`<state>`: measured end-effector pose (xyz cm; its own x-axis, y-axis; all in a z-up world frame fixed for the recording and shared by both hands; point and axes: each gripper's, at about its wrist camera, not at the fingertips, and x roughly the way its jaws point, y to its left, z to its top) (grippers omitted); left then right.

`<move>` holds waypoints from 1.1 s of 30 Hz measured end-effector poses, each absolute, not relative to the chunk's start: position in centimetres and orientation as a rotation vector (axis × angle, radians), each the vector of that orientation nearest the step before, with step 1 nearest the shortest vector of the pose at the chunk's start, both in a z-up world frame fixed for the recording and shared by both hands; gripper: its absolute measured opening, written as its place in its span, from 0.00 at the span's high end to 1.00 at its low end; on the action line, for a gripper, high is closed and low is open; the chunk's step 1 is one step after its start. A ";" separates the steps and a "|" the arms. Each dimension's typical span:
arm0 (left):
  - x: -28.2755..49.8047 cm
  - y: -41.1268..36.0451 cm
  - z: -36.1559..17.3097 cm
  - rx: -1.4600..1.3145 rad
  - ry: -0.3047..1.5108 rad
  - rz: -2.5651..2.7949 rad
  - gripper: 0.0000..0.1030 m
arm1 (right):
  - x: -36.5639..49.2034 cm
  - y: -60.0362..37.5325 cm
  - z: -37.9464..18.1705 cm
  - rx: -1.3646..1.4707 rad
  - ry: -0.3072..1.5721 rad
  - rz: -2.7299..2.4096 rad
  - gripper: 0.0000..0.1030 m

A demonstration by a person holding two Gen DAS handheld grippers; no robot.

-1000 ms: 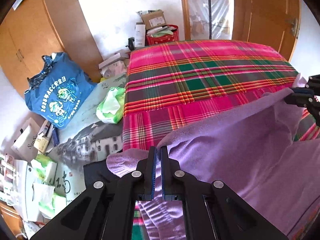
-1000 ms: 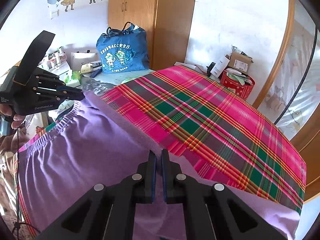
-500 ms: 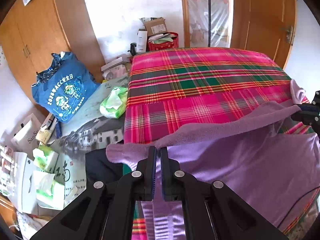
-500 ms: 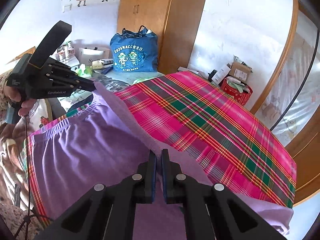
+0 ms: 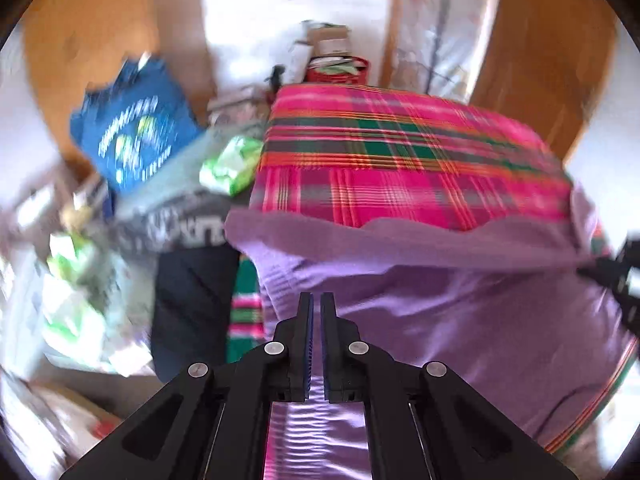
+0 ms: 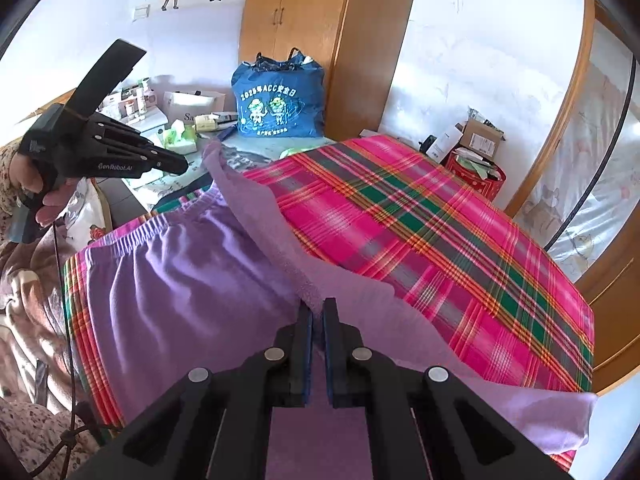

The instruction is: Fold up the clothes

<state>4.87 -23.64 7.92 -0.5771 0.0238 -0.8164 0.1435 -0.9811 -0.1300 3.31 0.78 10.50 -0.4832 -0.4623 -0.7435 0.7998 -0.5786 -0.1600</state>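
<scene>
A purple garment point(image 6: 180, 280) with an elastic waistband lies on the plaid bedsheet point(image 6: 420, 216). Its far edge is turned back as a fuzzy flap point(image 5: 400, 240). My right gripper point(image 6: 318, 308) is shut on that flap's edge, and it also shows at the right rim of the blurred left wrist view point(image 5: 600, 268). My left gripper point(image 5: 316, 300) is shut and hovers over the lighter purple cloth near the waistband. In the right wrist view, a hand holds the left gripper point(image 6: 182, 166) with its tip just left of the flap's raised corner point(image 6: 212, 152), slightly apart from it.
A blue printed bag point(image 6: 280, 104) leans on the wooden wardrobe point(image 6: 312, 20) beyond the bed. Boxes, tissue packs point(image 6: 180, 138) and a red basket point(image 6: 476, 172) crowd the bedside. A brown blanket point(image 6: 24, 300) lies at the near left.
Both grippers drew back across the bed, folding the flap over the garment and uncovering more plaid. The left gripper, which held the flap's corner, now sits away from it.
</scene>
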 end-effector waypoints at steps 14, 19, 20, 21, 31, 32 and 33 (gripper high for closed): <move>2.8 -27.5 6.2 1.371 1.265 -2.501 0.47 | 3.2 1.2 9.4 0.880 0.586 -2.085 0.95; 1.1 -28.4 4.6 1.393 1.418 -2.340 0.47 | 3.3 1.3 9.1 0.885 0.576 -2.074 0.95; 0.9 -28.5 4.4 1.391 1.406 -2.320 0.47 | 3.2 1.4 9.1 0.887 0.574 -2.071 0.95; 0.8 -28.6 4.3 1.370 1.420 -2.298 0.47 | 3.2 1.4 9.0 0.892 0.572 -2.069 0.95; 1.7 -29.7 3.7 1.275 1.573 -2.213 0.64 | 3.3 1.5 8.3 0.913 0.561 -2.055 0.95; 1.6 -29.7 3.7 1.284 1.568 -2.210 0.66 | 3.3 1.6 8.3 0.916 0.558 -2.054 0.95; 1.6 -29.7 3.5 1.291 1.570 -2.206 0.66 | 3.4 1.6 8.2 0.919 0.557 -2.054 0.95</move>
